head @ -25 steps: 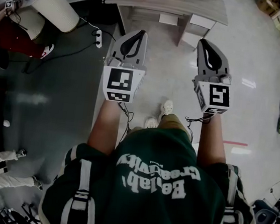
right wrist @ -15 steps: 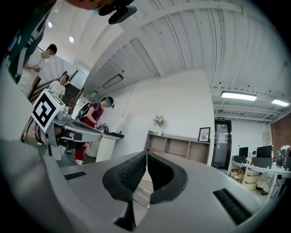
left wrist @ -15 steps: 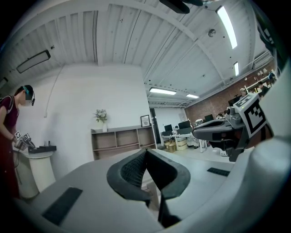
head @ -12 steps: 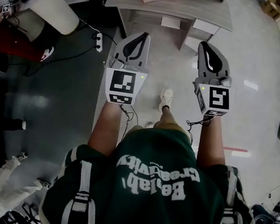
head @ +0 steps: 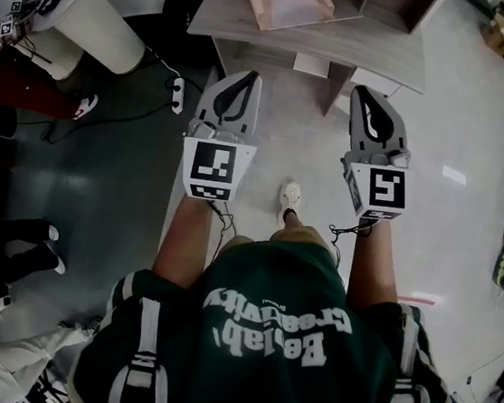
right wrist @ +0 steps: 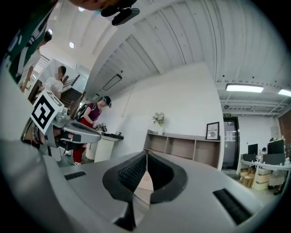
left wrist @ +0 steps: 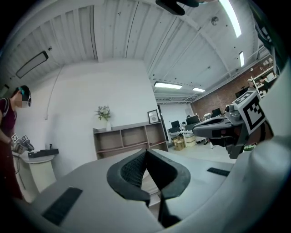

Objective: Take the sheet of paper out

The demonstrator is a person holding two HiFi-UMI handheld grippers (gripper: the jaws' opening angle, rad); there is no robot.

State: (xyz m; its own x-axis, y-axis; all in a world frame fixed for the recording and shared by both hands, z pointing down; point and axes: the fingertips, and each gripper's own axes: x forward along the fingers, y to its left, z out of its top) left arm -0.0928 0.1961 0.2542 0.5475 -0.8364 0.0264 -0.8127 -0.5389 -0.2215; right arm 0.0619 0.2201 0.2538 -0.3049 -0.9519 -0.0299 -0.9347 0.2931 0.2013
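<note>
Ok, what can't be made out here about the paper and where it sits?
- No sheet of paper recognisable: the head view's pink tray is small and pale inside.
- Desk: far part cut by the head view's top edge.
- Both gripper views: desk top hidden behind the shut left gripper and right gripper.

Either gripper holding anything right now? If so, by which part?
Nothing is held. The left gripper and the right gripper both have their jaws closed together with nothing between them.

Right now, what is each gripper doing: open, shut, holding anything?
Left gripper: shut, nothing between its jaws.
Right gripper: shut, nothing between its jaws.
</note>
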